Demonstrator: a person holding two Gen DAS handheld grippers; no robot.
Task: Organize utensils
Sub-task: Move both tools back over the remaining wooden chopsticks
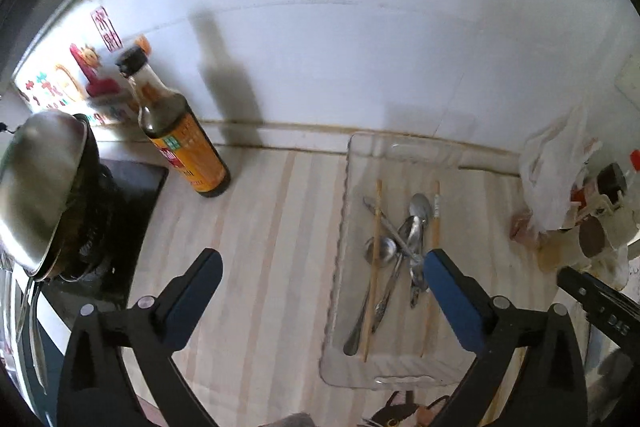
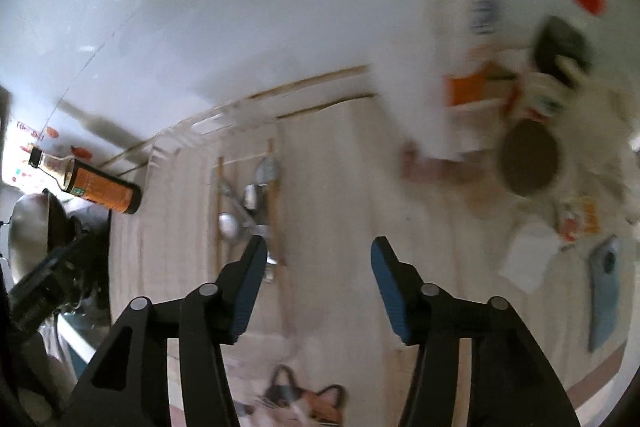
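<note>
Left gripper (image 1: 322, 263) had its jaws spread wide, nothing between them, over the striped tabletop (image 1: 248, 227). Right gripper (image 2: 318, 247) also stood open and empty, its view blurred. The utensils (image 1: 400, 247), spoons and chopsticks in a loose crossed pile, lay in the clear tray (image 1: 340, 287) at about 2 o'clock from the left gripper, with its right finger (image 1: 452, 291) overlapping the pile in view. Sauce bottle (image 1: 188, 143) stood upright at 11 o'clock, well apart from the tray.
</note>
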